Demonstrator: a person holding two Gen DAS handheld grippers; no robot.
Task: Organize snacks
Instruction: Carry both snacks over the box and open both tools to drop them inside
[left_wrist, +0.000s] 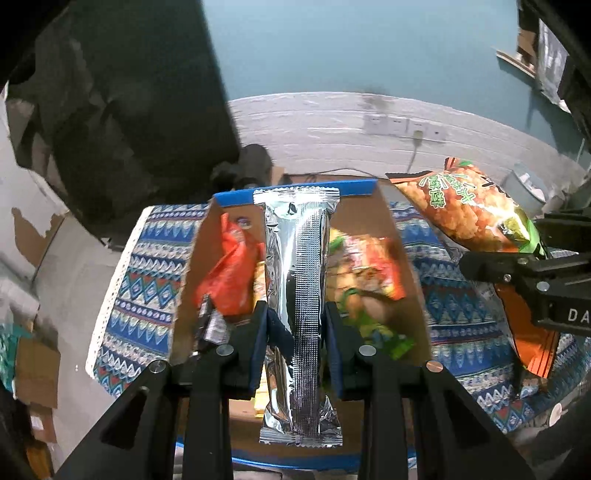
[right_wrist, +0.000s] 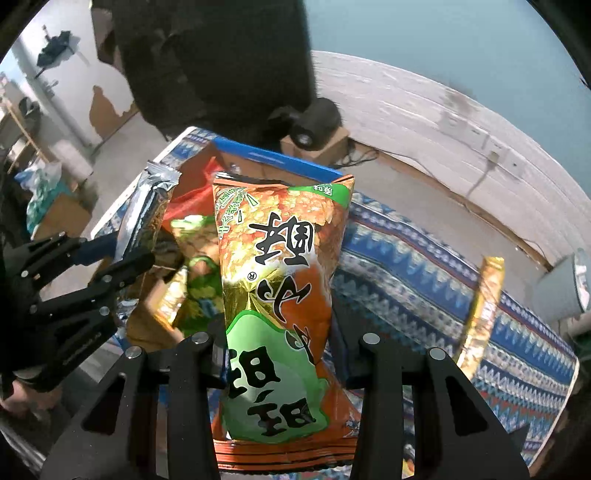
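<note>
My left gripper (left_wrist: 295, 317) pinched a long silver foil packet (left_wrist: 297, 295) at mid-length, held above the open cardboard box (left_wrist: 402, 258) already holding snack bags. My right gripper (right_wrist: 279, 347) was clamped around an orange-and-green puffed snack bag (right_wrist: 280, 280), just beside the box. Both looked light, crinkly and slippery, I judged; the puffed bag crushable, best held at its middle. Below lay a blue patterned cloth (right_wrist: 424, 266) with a standing yellow packet (right_wrist: 484, 306), near a white wall.
</note>
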